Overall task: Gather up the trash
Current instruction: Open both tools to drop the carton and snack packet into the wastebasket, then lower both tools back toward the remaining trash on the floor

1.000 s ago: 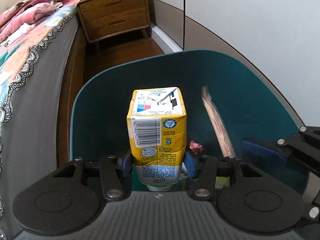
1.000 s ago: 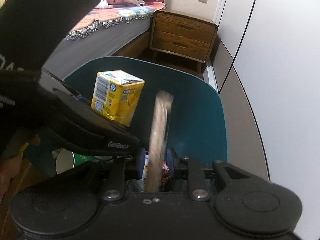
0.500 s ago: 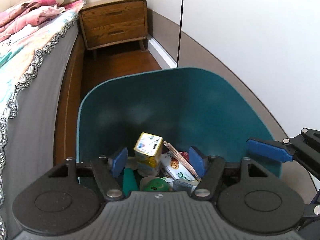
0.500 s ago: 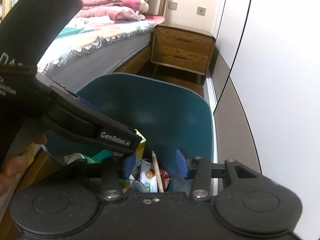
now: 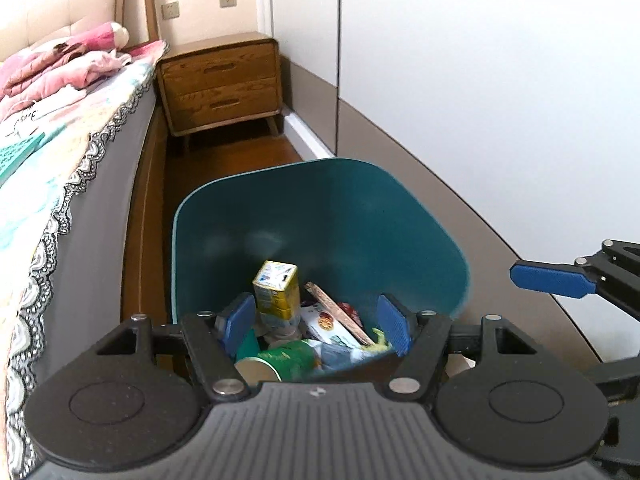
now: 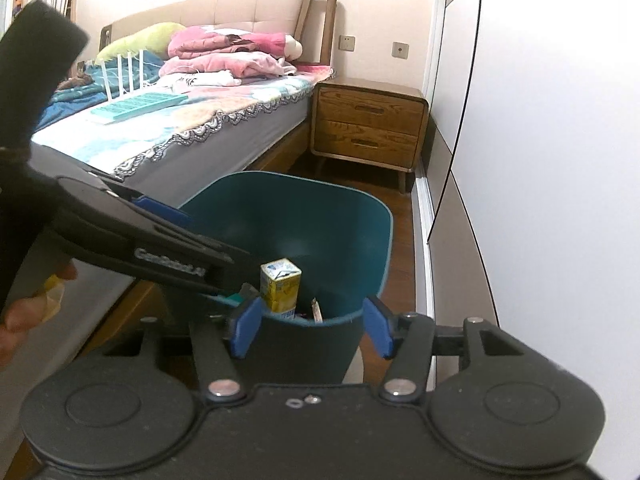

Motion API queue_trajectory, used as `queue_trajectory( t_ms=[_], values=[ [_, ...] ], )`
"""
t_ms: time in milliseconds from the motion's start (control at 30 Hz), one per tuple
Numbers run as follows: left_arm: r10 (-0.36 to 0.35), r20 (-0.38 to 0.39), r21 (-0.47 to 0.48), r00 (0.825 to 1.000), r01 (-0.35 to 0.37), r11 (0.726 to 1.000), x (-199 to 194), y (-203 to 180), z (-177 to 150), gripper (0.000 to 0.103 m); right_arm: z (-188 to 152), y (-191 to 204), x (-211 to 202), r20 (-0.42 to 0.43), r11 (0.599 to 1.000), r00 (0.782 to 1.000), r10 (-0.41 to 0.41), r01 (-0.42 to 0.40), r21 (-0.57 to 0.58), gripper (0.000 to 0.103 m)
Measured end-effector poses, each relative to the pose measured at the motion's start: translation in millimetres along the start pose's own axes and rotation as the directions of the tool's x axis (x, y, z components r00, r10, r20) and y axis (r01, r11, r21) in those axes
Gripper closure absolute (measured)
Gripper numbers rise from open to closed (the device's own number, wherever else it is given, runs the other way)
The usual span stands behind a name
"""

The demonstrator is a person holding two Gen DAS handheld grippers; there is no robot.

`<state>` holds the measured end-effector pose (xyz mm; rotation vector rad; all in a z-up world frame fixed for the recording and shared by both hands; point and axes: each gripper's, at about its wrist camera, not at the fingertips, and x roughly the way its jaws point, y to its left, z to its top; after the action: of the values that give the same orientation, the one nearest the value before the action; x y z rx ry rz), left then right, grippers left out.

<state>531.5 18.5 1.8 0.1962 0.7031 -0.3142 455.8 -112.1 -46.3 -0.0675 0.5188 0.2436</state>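
hovering above the teal bin (image 5: pixel 320 208), my left gripper (image 5: pixel 316 322) stood with its blue pads apart and nothing between them; only the trash far below showed through the gap. my right gripper (image 6: pixel 312 326) was opening, its jaws spreading with nothing clamped, the bin's near rim (image 6: pixel 320 322) showing between the pads.

the yellow carton (image 5: pixel 278 294) stood upright inside the bin, toward its left wall, and in the right wrist view the same carton (image 6: pixel 280 286) poked up just behind the near rim. beside it, a thin brown stick (image 5: pixel 338 312) lay slanted across a white snack packet (image 5: pixel 326 326). a green can (image 5: pixel 276 364) lay on its side at the bin's near edge, its round end facing me. other scraps lay packed around these, too small and blurred for me to tell.

the bin stood on the wooden floor (image 5: pixel 236 160) between the bed's side (image 5: pixel 96 200) and the white wardrobe (image 5: pixel 480 80), just beside the bed frame. past its far rim, well apart, a wooden nightstand (image 5: pixel 222 84) stood against the wall. pink bedding (image 6: pixel 228 52) was piled at the head of the bed.

in the right wrist view my left gripper (image 6: pixel 160 236) reached over the bin's left rim, and my fingers (image 6: pixel 24 312) curled at the picture's left edge.
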Motion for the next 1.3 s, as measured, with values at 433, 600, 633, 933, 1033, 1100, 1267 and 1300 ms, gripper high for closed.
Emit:
queue_trajectory(
  t_ms=[433,600,633,933,1033,1100,1267,1300],
  values=[
    [-0.104,-0.027,0.077,0.994,0.105,0.991,-10.9,-32.0,-67.7,0.025,-68.5,-7.4,-23.7,-0.032,0.995,0.999,0.032,-0.028,0.094,0.032],
    [-0.114,-0.084,0.068,0.99,0.12,0.99,15.4,-40.2,-98.3,0.024,-108.4,-9.3,-13.6,-0.079,0.99,0.996,0.046,-0.035,0.138,0.021],
    [-0.111,-0.098,0.071,0.989,0.118,0.99,21.3,-42.9,-104.1,0.024,-115.9,-9.8,-10.1,-0.091,0.989,0.995,0.047,-0.033,0.145,0.018],
    [-0.071,-0.226,0.163,0.972,0.109,0.981,79.5,-77.9,-169.7,0.023,-186.2,-0.6,14.9,-0.192,0.991,0.978,0.079,-0.056,0.122,0.005],
    [-0.047,-0.315,0.169,0.948,0.105,0.98,107.6,-91.3,-196.5,0.023,-207.6,5.9,24.6,-0.234,0.992,0.967,0.102,-0.081,0.098,0.005],
    [-0.017,-0.36,0.173,0.933,0.085,0.981,124.8,-99.3,-214.5,0.023,-220.0,10.3,32.1,-0.264,0.991,0.957,0.117,-0.096,0.088,0.005],
    [0.074,-0.432,0.207,0.899,0.019,0.978,173.8,-109.9,-255.3,0.023,-246.0,22.2,52.7,-0.329,0.988,0.932,0.152,-0.14,0.059,0.005],
    [0.079,-0.443,0.201,0.893,0.013,0.98,182.2,-111.0,-264.4,0.023,-251.1,24.7,57.2,-0.341,0.987,0.927,0.158,-0.149,0.052,0.005]
  ],
)
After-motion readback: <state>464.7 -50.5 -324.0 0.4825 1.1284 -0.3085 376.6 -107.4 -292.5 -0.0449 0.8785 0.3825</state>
